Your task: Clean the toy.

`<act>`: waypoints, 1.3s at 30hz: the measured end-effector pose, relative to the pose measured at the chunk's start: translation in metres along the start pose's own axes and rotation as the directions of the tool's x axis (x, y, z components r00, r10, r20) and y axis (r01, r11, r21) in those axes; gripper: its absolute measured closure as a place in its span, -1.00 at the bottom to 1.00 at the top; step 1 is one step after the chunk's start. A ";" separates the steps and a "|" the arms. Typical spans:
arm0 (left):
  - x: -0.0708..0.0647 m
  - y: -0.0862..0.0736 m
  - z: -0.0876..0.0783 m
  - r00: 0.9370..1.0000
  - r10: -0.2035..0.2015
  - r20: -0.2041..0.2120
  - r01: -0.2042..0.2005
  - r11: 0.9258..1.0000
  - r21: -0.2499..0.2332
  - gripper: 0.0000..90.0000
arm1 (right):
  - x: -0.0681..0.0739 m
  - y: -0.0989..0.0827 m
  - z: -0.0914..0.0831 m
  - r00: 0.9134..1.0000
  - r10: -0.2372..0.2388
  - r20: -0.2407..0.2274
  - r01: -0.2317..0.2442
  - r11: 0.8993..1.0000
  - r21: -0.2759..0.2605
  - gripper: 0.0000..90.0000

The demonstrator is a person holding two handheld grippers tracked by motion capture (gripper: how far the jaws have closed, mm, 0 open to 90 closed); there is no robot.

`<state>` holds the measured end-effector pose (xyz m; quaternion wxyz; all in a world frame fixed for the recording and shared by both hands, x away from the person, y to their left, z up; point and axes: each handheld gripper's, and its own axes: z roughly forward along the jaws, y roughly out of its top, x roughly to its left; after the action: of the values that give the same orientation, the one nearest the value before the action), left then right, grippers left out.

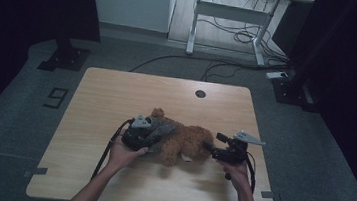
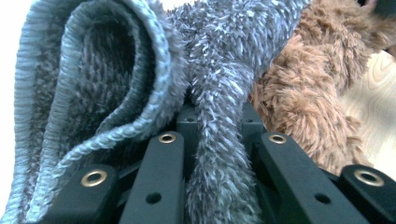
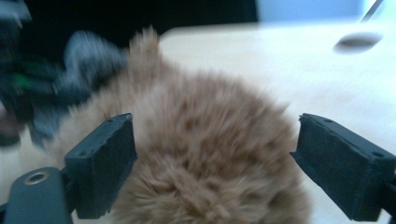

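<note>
Left tool (image 2: 217,154) clamped on grey fuzzy cloth (image 2: 219,70); right tool (image 3: 212,158) wide open around blurred brown plush toy (image 3: 205,158).

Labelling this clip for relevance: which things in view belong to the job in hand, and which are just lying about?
In the job:
- brown teddy bear
- grey fuzzy knit garment, pinched in the left gripper
- right gripper, open around the bear

Lying about:
- table as support
- desk frame behind
- floor cables

Bare table (image 1: 117,94) beyond and in front, brown plush bear (image 1: 184,141) and grey knit (image 1: 163,128) blocking the middle
</note>
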<state>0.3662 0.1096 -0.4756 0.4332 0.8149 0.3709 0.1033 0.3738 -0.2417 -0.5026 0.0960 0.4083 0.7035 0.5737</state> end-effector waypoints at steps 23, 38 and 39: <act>-0.008 0.006 -0.024 1.000 0.004 -0.015 -0.004 1.000 -0.024 0.70 | 0.006 -0.026 0.029 1.000 0.013 0.006 -0.014 0.991 0.134 -0.43; -0.084 0.062 0.068 0.985 0.173 0.011 -0.174 0.984 0.029 0.69 | 0.005 -0.028 0.025 1.000 0.018 0.000 -0.018 0.994 0.107 -0.37; -0.082 0.060 0.070 0.988 0.154 0.017 -0.154 0.988 0.015 0.69 | 0.004 -0.028 0.025 1.000 0.022 0.006 -0.023 0.994 0.106 -0.35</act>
<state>0.3730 -0.0122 -0.4583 0.4202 0.8454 0.3043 0.1270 0.3727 -0.2207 -0.5342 0.0696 0.4222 0.7281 0.5354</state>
